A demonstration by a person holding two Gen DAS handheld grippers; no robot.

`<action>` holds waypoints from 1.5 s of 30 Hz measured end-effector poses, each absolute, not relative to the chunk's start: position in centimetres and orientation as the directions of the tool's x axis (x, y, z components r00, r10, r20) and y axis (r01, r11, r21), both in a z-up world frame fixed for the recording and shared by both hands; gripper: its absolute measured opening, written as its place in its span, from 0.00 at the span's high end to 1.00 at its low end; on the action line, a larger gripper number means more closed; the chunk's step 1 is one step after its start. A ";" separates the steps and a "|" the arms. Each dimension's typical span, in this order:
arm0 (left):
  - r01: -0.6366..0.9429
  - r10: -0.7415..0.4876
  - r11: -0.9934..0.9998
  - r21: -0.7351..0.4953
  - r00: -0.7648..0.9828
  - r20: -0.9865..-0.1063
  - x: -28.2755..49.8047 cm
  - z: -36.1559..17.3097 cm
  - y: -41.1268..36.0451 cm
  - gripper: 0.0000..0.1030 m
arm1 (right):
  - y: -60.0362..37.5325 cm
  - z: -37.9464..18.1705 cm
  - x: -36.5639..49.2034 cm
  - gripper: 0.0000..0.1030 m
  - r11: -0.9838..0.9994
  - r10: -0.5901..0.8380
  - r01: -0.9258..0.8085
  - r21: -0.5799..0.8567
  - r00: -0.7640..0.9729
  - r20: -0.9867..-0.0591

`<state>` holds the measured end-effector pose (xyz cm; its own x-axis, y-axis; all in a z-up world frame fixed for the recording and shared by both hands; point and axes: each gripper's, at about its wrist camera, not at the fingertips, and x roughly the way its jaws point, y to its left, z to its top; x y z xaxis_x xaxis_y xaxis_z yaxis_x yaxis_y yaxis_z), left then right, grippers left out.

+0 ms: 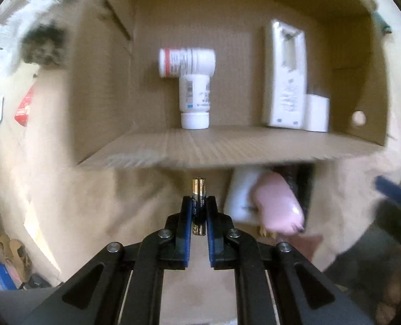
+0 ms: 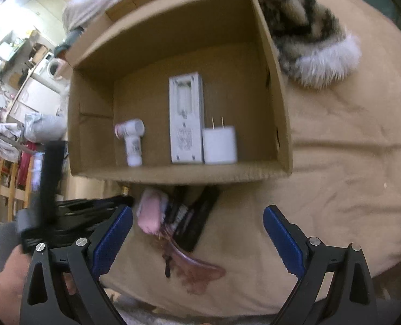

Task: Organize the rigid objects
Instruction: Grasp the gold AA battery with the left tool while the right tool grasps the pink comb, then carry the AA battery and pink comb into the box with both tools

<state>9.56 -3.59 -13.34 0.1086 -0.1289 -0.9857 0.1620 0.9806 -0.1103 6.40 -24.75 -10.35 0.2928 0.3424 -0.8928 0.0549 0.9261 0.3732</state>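
Observation:
My left gripper [image 1: 199, 203] is shut on a black and gold battery [image 1: 199, 189], which stands up between the blue pads just in front of the cardboard box [image 1: 200, 149]. Inside the box lie two white pill bottles [image 1: 192, 81], a white flat device [image 1: 285, 75] and a white plug adapter [image 1: 317, 112]. In the right wrist view my right gripper [image 2: 197, 230] hangs open over the beige sheet, with nothing between its fingers. Below the box lie a pink object [image 2: 150, 214], a black remote [image 2: 197, 216] and a pinkish-brown flat tool [image 2: 197, 269]. The left gripper [image 2: 97, 205] shows at the left, next to the box wall.
A grey and white furry item [image 2: 314, 40] lies on the beige sheet [image 2: 335, 162] beside the box's right wall. A hand [image 2: 8, 284] holds the left gripper at lower left. Household clutter fills the room at the far left.

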 end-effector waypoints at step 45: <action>0.012 -0.215 0.975 -0.223 0.321 -0.922 7.8 -6.7 1.3 0.91 | -16.5 -14.7 -0.7 0.04 0.963 0.219 0.109 0.246 0.210 -0.953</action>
<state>7.79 1.27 -6.72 0.3215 -0.2147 -0.9222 0.0119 0.9748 -0.2228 -0.67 -16.53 -14.74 0.2101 0.2194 -0.9527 0.1089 0.9632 0.2458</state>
